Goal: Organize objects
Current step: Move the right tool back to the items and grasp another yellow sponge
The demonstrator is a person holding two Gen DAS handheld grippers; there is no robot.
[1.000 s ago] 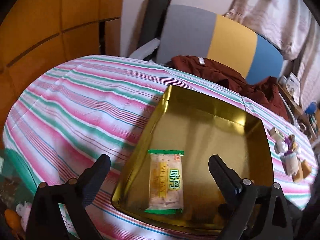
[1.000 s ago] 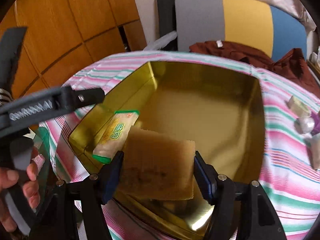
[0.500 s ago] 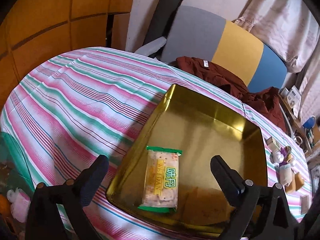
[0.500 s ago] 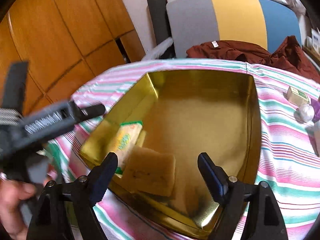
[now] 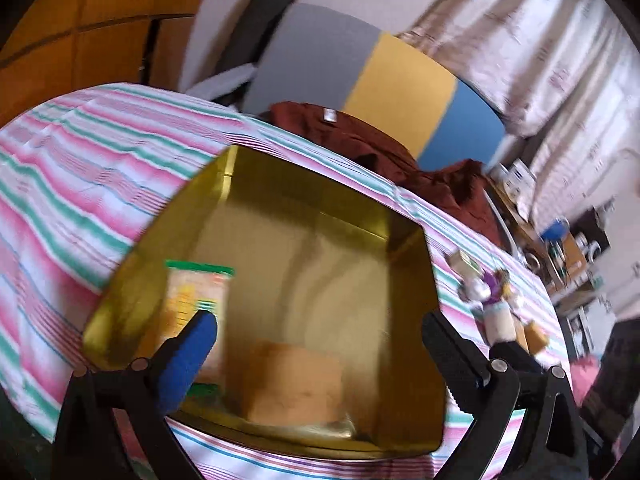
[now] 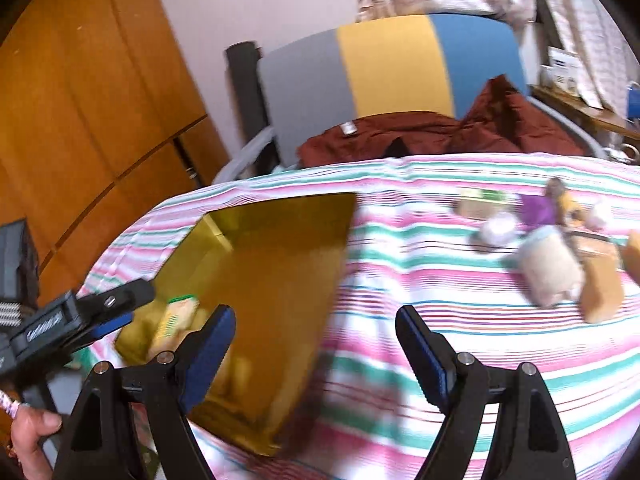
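A surface (image 6: pixel 460 320) draped in a pink, green and white striped cloth fills both views. Behind it stands a chair (image 6: pixel 384 64) with grey, yellow and blue panels, a dark red garment (image 6: pixel 440 132) heaped on its seat, wooden cabinet doors (image 6: pixel 80 112) to the left and pale curtains (image 5: pixel 540 60) to the right.

On the cloth sits a shallow gold tin tray (image 5: pixel 304 208). Inside it, near its front edge, lie a green-edged snack packet (image 5: pixel 192 292), its printing too blurred to read, and beside it a flat brown square (image 5: pixel 292 380).

To the right of the tray, apart from it, is a small cluster of loose objects (image 6: pixel 560 248): little wrapped packets, a purple piece, a pale tub and brown blocks, all motion-blurred.

The left tool (image 5: pixel 316 344) hangs over the tray's front, fingers spread, nothing between them. The right tool (image 6: pixel 316 336) is over the cloth at the tray's right edge, also spread wide and empty. The left tool's body bears white lettering, unreadable here.
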